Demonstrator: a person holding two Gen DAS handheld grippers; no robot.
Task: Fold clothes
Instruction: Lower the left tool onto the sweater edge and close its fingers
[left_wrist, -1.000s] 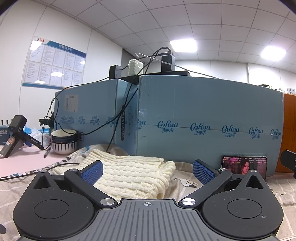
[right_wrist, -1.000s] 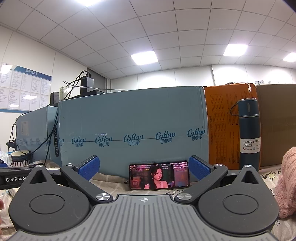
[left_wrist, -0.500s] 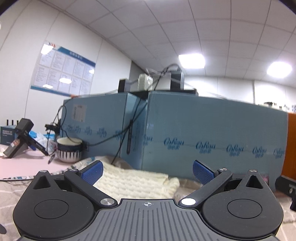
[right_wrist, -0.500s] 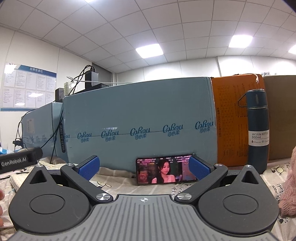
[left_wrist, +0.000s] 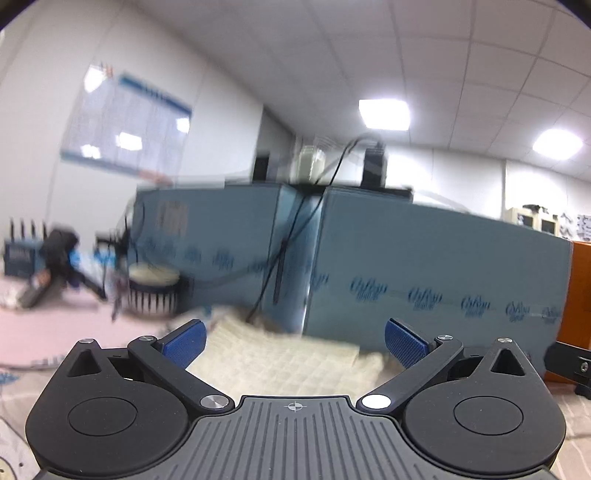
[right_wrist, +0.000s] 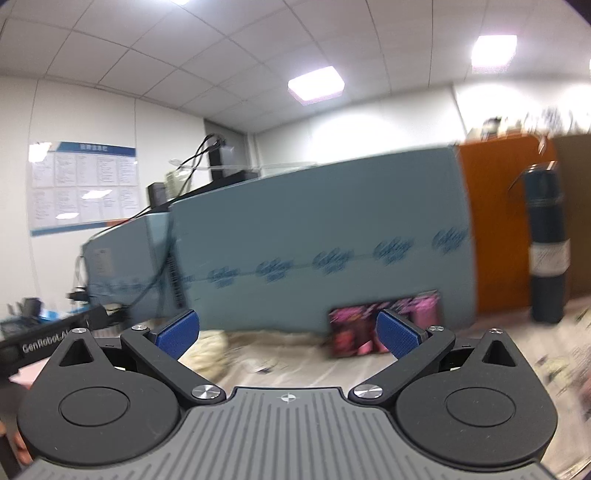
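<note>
A cream knitted sweater (left_wrist: 280, 363) lies folded on the patterned cloth, just ahead of my left gripper (left_wrist: 293, 341). That gripper is open and empty, with its blue pads spread wide above the sweater's near edge. A bit of the cream sweater (right_wrist: 210, 345) also shows in the right wrist view, ahead and to the left. My right gripper (right_wrist: 287, 332) is open and empty above the cloth. Both views are blurred by motion.
Blue cardboard boxes (left_wrist: 424, 273) wall off the back, with an orange box (right_wrist: 495, 229) to the right. A phone (right_wrist: 384, 328) leans on the blue box. A dark vacuum bottle (right_wrist: 546, 243) stands at the right. A striped bowl (left_wrist: 153, 291) sits at the left.
Both cameras have swung and tilted, blurring the scene. The left view has moved closer over the sweater. The phone has slid right in the right view. Both grippers stay open.
</note>
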